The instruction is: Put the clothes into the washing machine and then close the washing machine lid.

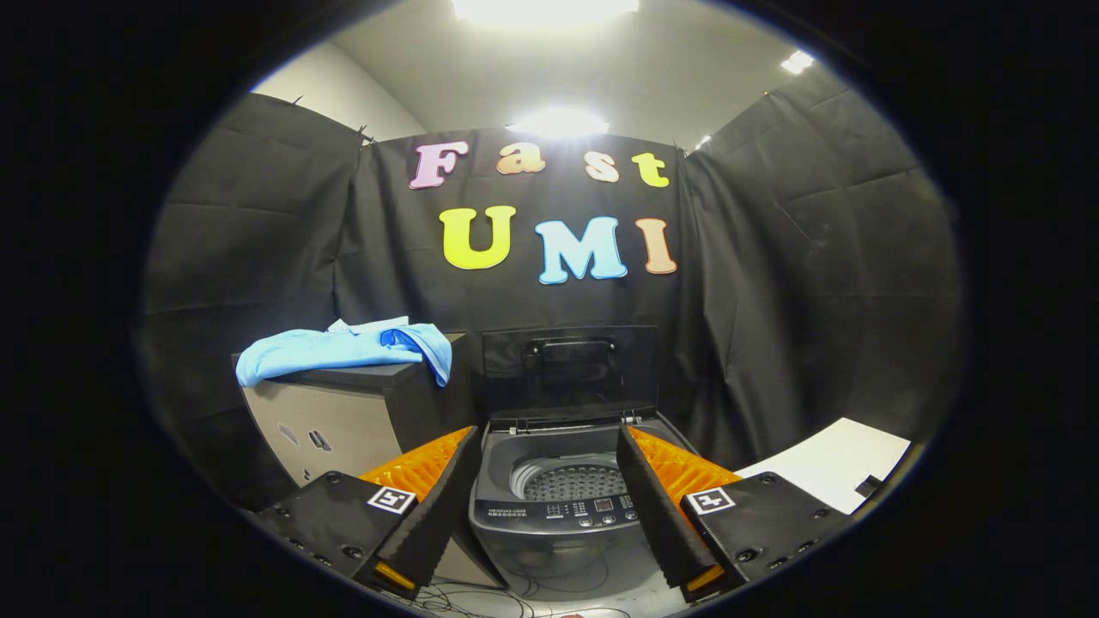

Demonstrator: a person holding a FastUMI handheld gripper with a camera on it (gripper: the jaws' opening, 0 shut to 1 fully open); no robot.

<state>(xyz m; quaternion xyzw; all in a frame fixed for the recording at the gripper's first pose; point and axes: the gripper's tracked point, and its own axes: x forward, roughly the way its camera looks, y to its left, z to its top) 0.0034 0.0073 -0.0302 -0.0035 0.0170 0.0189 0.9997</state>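
Note:
A small grey top-loading washing machine (558, 515) stands on the floor straight ahead of my gripper (547, 446). Its dark lid (569, 365) is raised upright at the back, and the perforated drum (573, 481) shows inside. A light blue garment (343, 350) lies draped over the top of a box-like stand left of the machine, one end hanging over the stand's right edge. The gripper is open, with nothing between its fingers (442, 493); the machine's opening shows in the gap between them.
The stand (343, 421) under the garment is beige with a dark top and sits close against the machine's left side. A white flat surface (837, 468) lies to the right. Cables (515, 596) trail on the floor before the machine. Black cloth walls enclose the booth.

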